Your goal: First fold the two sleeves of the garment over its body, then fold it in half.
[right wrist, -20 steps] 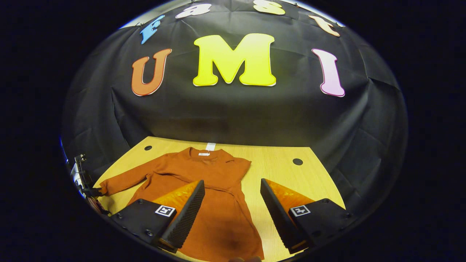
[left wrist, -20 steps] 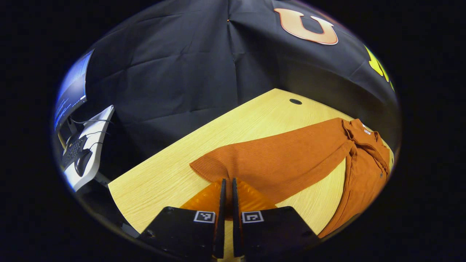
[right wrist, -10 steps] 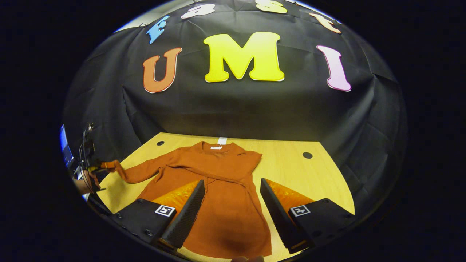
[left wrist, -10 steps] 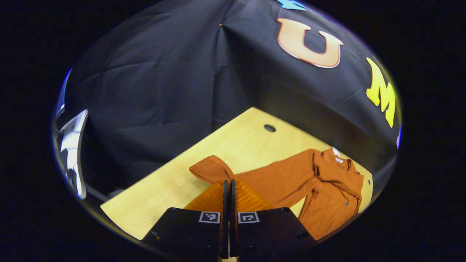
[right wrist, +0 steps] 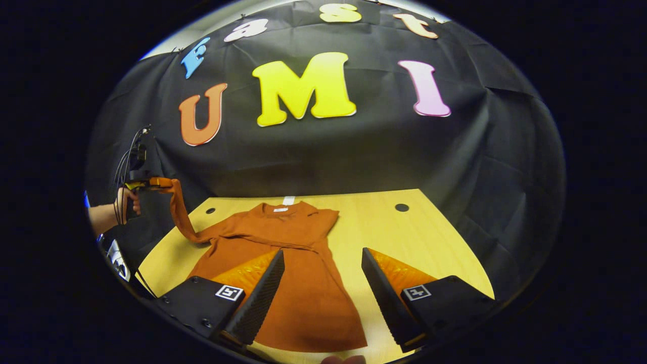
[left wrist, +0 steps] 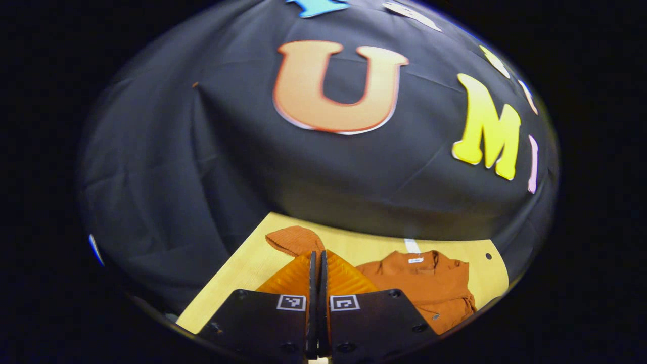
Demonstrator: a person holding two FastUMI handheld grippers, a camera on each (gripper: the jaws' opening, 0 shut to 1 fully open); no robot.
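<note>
My left gripper (right wrist: 151,183) is pinched tight on the cuff of the garment's sleeve (right wrist: 178,212), its fingers (left wrist: 309,273) pressed together with the ribbed cuff bunched just beyond their tips. In the right gripper view this sleeve rises off the surface (right wrist: 404,237) in a steep band, from the garment's shoulder up to the hand (right wrist: 121,205) that carries the left gripper, out past the surface's left edge. The garment (right wrist: 298,283) lies flat on the surface with its collar toward the booth wall and its hem toward me; its long axis runs from far to near, roughly down the middle between the fingers of my right gripper (right wrist: 323,283). That gripper stands wide open and holds nothing, hovering above the lower part of the garment's body. The relation that governs the coming move, as I judge it, is this: the lifted cuff sits to the left of and above the body, so the sleeve must travel rightward and down, across the long axis, to land over the chest. The left gripper is the one placed for this fold. On the garment's other side no sleeve extends outward; whether it already lies folded over the body I cannot tell for certain.
</note>
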